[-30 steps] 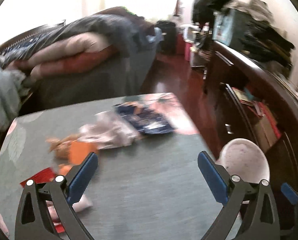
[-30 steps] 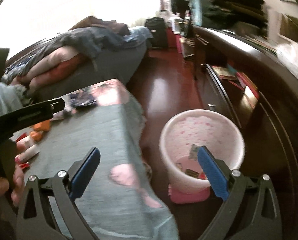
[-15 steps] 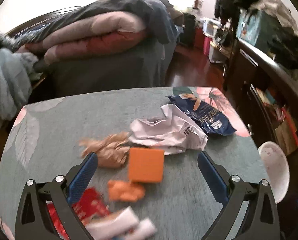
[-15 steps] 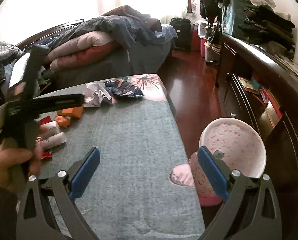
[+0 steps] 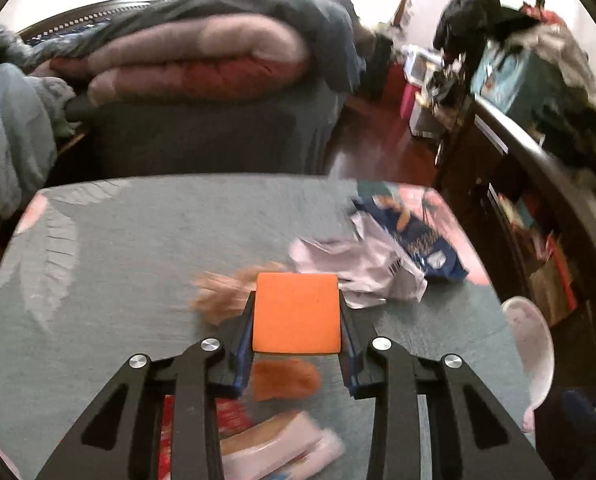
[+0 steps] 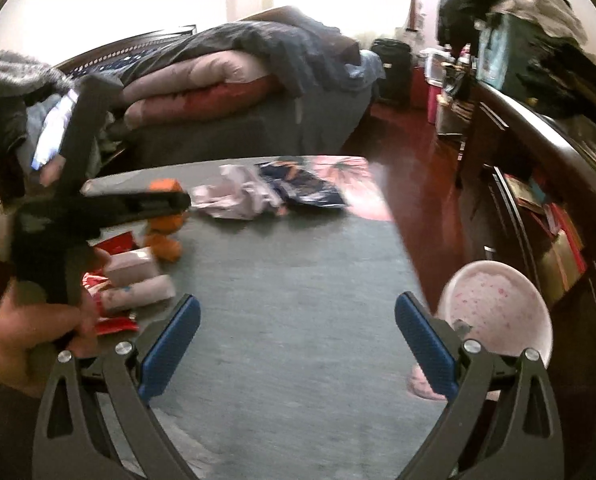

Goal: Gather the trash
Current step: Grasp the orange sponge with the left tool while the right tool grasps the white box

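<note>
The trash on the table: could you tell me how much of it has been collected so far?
Done: the pink bin holds little. In hand: the left gripper is closing its jaws on the orange block. Left: the blue snack bag, crumpled paper, red wrapper and other scraps. The right gripper is open, empty.

Flat orange square [image 5: 297,312] held between closing jaws, above crumpled wrappers [image 5: 362,268] strewn on table [image 5: 118,264].
</note>
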